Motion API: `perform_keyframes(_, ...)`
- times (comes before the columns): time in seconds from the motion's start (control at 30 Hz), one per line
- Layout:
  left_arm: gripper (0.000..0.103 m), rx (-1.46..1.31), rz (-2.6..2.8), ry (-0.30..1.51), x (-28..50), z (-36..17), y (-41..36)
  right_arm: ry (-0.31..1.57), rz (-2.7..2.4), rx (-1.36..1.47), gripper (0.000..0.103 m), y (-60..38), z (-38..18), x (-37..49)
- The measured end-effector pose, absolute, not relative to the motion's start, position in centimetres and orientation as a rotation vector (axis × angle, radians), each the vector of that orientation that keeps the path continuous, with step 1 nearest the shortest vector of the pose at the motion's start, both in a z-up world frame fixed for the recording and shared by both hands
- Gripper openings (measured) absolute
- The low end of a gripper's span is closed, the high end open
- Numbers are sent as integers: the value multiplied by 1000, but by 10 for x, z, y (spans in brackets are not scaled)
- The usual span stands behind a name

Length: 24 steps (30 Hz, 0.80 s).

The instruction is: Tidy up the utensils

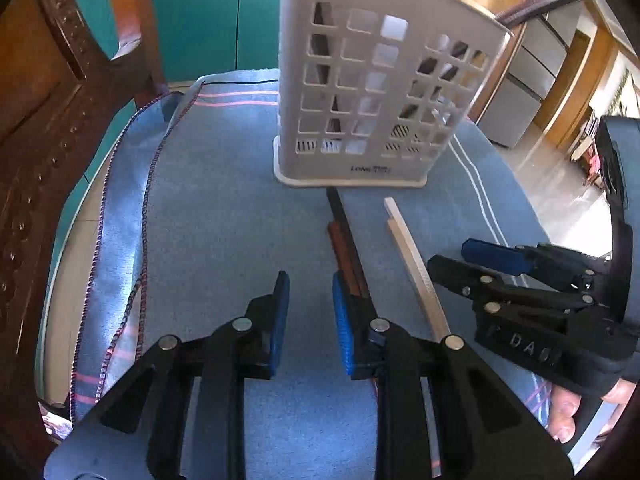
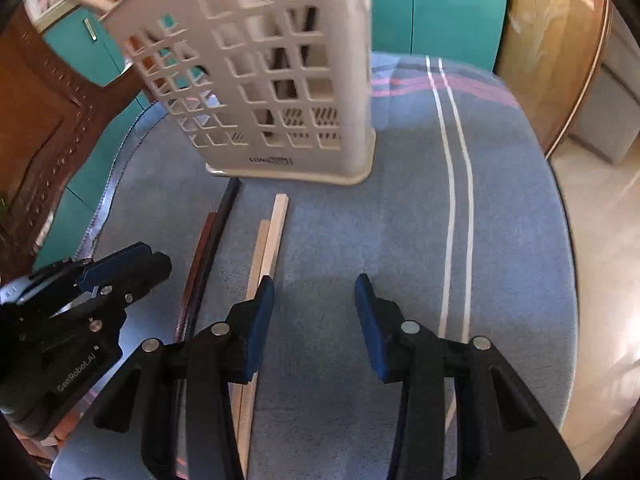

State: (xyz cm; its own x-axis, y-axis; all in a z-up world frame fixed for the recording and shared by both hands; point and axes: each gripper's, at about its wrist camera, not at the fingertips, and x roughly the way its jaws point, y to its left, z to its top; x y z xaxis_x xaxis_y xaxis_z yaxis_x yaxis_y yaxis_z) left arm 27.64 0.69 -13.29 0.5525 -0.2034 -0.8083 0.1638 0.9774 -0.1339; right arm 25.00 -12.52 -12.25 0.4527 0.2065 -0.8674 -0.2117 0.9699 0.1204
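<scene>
A white perforated utensil holder [image 1: 360, 100] [image 2: 280, 80] stands upright on the blue cloth, with dark sticks showing through its holes. In front of it lie a dark pair of chopsticks [image 1: 344, 236] [image 2: 212, 240] and a pale wooden pair [image 1: 412, 260] [image 2: 274, 228], both pointing at the holder. My left gripper [image 1: 310, 280] [image 2: 154, 256] is open and empty, and its right finger is just beside the dark pair. My right gripper [image 2: 316, 280] [image 1: 448, 256] is open and empty, with its left finger over the pale pair.
A blue cloth [image 1: 224, 220] [image 2: 400, 220] with white and pink stripes covers the round table. A carved wooden chair [image 1: 48, 120] stands at the left. Teal cabinets [image 1: 208, 20] are behind. The table edge and pale floor [image 2: 600, 240] lie to the right.
</scene>
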Motion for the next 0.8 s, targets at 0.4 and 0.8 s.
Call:
perform_keyframes(0.4,23,-110,-159,976,282,-130,29,1063,409,-18,42,-105,-118,234)
perform_keyframes(0.8,23,-102,-194,971,283,-132,27,972,287,62,1,-125,-98,231)
